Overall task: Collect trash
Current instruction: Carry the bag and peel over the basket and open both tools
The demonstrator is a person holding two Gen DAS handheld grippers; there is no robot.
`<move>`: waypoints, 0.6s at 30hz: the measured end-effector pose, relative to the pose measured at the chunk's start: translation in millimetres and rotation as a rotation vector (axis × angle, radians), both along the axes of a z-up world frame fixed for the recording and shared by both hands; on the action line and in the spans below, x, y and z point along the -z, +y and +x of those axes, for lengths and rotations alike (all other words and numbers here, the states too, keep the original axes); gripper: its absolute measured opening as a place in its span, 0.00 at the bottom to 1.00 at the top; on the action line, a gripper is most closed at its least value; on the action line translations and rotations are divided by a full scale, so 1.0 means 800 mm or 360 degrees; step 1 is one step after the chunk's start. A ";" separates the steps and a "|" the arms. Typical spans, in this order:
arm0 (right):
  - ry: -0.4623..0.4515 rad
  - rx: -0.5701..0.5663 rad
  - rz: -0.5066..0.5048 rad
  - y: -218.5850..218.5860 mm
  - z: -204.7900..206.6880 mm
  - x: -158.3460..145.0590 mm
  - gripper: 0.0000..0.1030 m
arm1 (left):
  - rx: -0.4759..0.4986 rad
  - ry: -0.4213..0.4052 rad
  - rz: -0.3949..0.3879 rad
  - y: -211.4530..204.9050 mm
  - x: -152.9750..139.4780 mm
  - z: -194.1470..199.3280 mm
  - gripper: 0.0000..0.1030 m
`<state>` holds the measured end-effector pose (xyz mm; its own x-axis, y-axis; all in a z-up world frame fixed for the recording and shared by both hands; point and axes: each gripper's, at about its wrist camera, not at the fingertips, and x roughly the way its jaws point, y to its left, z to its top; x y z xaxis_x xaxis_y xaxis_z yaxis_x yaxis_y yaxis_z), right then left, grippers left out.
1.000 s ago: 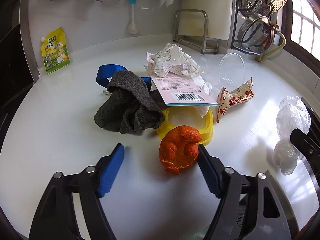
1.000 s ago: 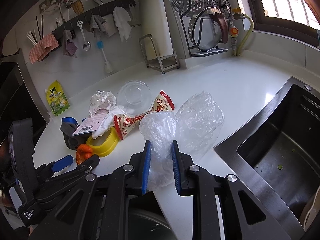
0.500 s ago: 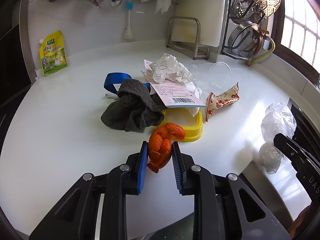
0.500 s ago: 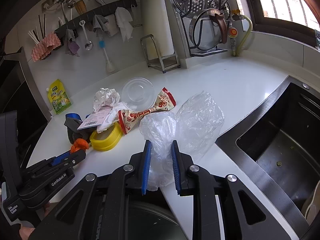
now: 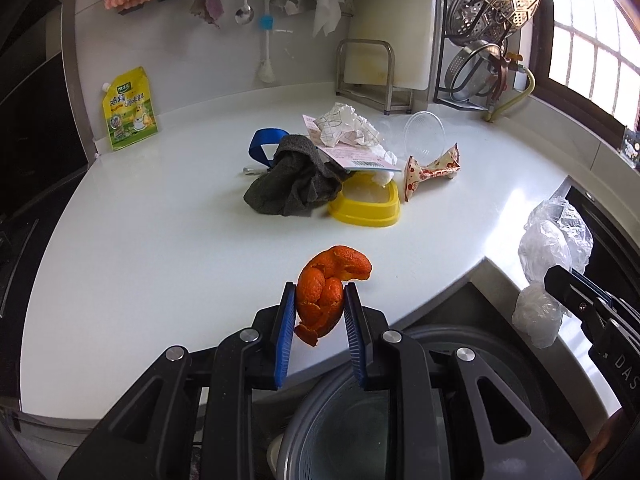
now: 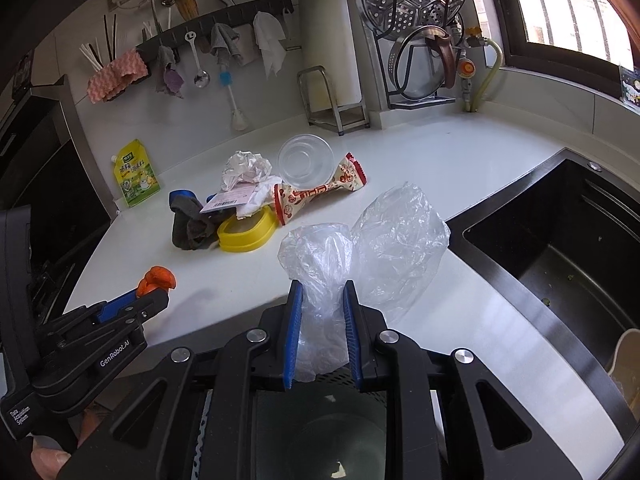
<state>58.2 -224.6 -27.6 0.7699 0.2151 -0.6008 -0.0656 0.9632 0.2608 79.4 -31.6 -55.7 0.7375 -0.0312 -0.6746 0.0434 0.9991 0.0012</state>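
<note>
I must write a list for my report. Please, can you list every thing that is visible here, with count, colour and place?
orange peel: 1, orange, in left tongs
plastic bag: 1, clear, in right tongs
cloth: 1, dark grey, counter middle
dish: 1, yellow, beside cloth
paper ball: 1, white, behind dish
snack wrapper: 1, red-white, right of dish
cup: 1, clear, on its side
pouch: 1, yellow-green, against wall
sink: 1, dark, right
left tongs: shut
right tongs: shut

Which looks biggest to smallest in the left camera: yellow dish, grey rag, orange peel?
1. grey rag
2. yellow dish
3. orange peel

The peel sits nearest the camera, so it may really be smaller still.
</note>
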 end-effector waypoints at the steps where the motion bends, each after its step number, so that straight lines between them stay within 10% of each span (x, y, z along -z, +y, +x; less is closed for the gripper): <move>1: 0.0006 -0.0004 0.0000 0.002 -0.007 0.001 0.19 | 0.0001 0.0002 0.0004 0.001 0.001 -0.007 0.24; 18: 0.0137 -0.0058 -0.0093 0.037 -0.092 0.027 0.19 | 0.0044 0.0059 0.0083 0.014 0.020 -0.093 0.24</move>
<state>-15.5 -195.1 -49.5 0.7074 0.2045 -0.6766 -0.0805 0.9743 0.2103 5.0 -20.4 -71.7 0.7113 -0.0152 -0.7027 0.0719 0.9961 0.0512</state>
